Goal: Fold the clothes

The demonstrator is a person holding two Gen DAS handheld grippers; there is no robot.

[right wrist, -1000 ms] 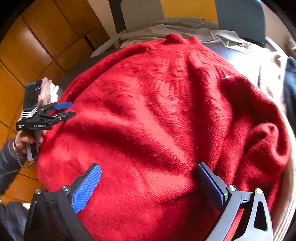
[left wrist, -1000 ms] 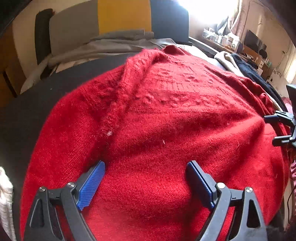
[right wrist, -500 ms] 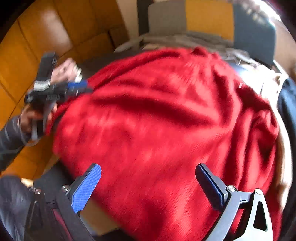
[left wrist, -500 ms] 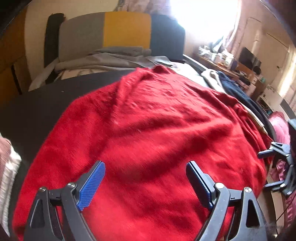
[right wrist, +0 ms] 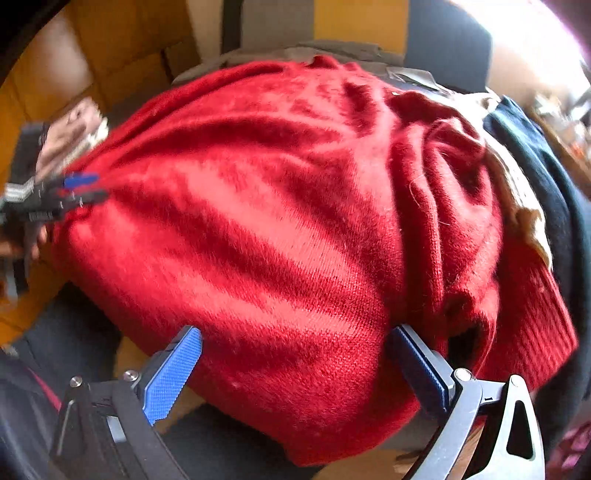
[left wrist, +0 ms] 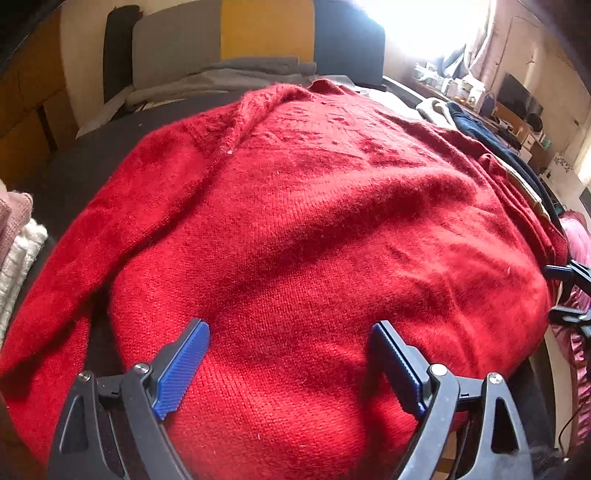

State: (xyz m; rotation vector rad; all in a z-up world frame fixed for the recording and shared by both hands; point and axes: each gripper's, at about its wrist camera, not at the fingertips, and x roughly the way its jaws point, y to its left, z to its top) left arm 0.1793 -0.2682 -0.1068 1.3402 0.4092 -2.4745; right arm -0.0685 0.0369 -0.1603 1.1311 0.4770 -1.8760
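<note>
A red knitted sweater [left wrist: 314, 229] lies spread over a dark table [left wrist: 85, 155], collar at the far end, one sleeve [left wrist: 62, 280] running down the left. My left gripper [left wrist: 290, 328] hovers open over the sweater's near part, nothing between its blue pads. At the right edge of that view my right gripper [left wrist: 565, 293] stands beside the sweater's side. In the right wrist view the right gripper [right wrist: 295, 334] is open above the near hem of the sweater [right wrist: 280, 221], which bunches into folds at the right. The left gripper [right wrist: 86, 189], held by a hand, sits at the sweater's left edge.
Folded pink and white knitwear [left wrist: 14, 236] is stacked at the table's left. Grey clothes [left wrist: 236, 74] lie at the back before a grey, yellow and navy chair back [left wrist: 266, 29]. A navy garment [right wrist: 546, 177] and a beige one [right wrist: 524, 206] lie along the right.
Both grippers have drawn back toward the near hem, so more of the sweater shows. The left sleeve and the table's near edge have come into view. Both stay open.
</note>
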